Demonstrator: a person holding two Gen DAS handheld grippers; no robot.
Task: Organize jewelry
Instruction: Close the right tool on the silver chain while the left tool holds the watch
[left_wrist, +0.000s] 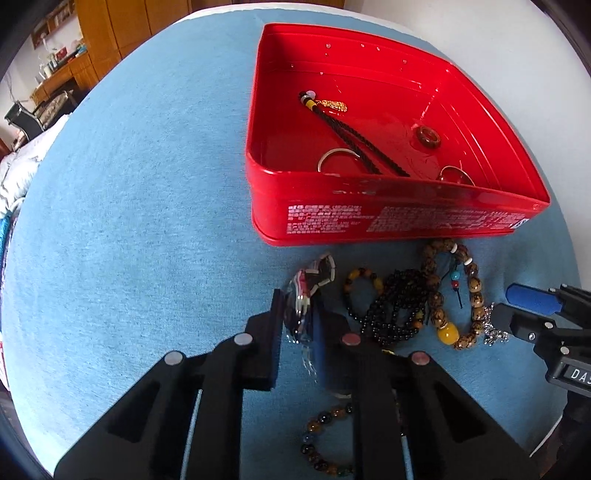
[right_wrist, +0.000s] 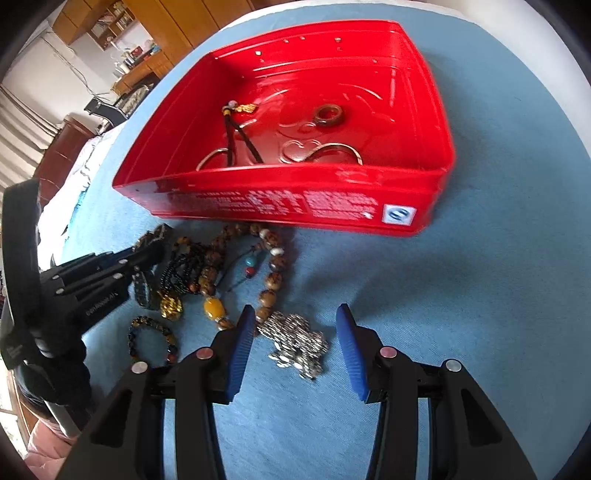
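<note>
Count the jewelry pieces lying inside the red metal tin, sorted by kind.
Thin silver-coloured metal bangles: 2
Brown polished stone ring: 1
Black braided cord with gold pendant: 1
Total: 4

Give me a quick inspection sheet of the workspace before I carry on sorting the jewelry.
Surface: blue cloth over the table, flat.
Job's things: open red metal tin holding a black cord with gold charm, a brown ring and two thin metal bangles; unsorted beaded bracelets and a silver chain cluster lie in front of it.
Clutter: nothing seen.
Grippers: left claw shut on a dark bracelet; right claw open, straddling the silver cluster.
Cables: nothing seen.
Surroundings: wooden cabinets and a desk behind.
</note>
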